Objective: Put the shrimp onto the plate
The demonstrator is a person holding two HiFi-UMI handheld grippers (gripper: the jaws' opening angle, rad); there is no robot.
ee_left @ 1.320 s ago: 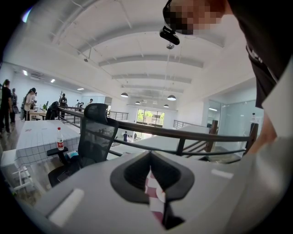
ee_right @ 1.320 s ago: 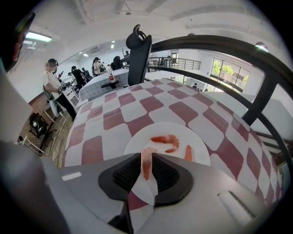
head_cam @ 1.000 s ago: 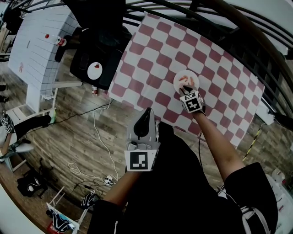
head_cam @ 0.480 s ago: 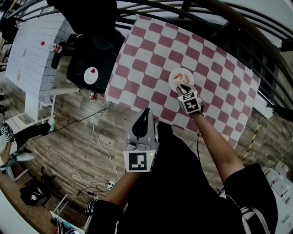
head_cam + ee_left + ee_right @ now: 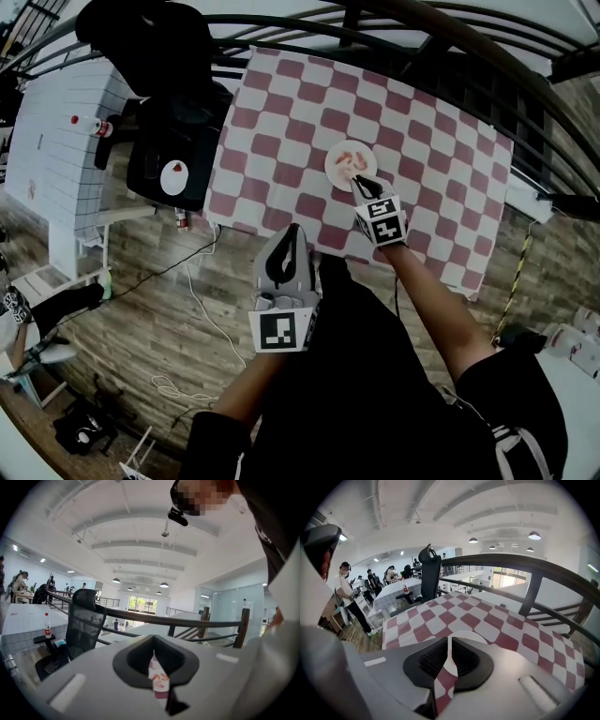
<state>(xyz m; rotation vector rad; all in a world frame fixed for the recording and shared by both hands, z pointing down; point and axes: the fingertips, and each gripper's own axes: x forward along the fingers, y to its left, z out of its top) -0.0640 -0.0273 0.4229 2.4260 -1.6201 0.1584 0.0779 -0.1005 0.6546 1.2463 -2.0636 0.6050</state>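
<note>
A small white plate (image 5: pixel 351 162) sits on the red-and-white checkered table (image 5: pixel 272 122), with pinkish shrimp (image 5: pixel 349 159) lying on it. My right gripper (image 5: pixel 360 183) is just off the plate's near rim, pointing at it, jaws shut and empty. In the right gripper view (image 5: pixel 450 641) the plate's rim (image 5: pixel 469 637) shows just past the jaws. My left gripper (image 5: pixel 292 236) is held back off the table's near edge, over the floor, shut on nothing. The left gripper view (image 5: pixel 153 656) shows only a thin slit between its jaws.
A black office chair (image 5: pixel 173 141) with a white disc (image 5: pixel 172 177) on its seat stands left of the table. Further left is a white tiled counter (image 5: pixel 52 141) with a bottle (image 5: pixel 77 120). A dark railing (image 5: pixel 375 28) curves behind the table. Cables (image 5: pixel 202 300) trail over the wood floor.
My right gripper has drawn back a little from the plate toward me. The shrimp stay on the plate. The left gripper has kept its place.
</note>
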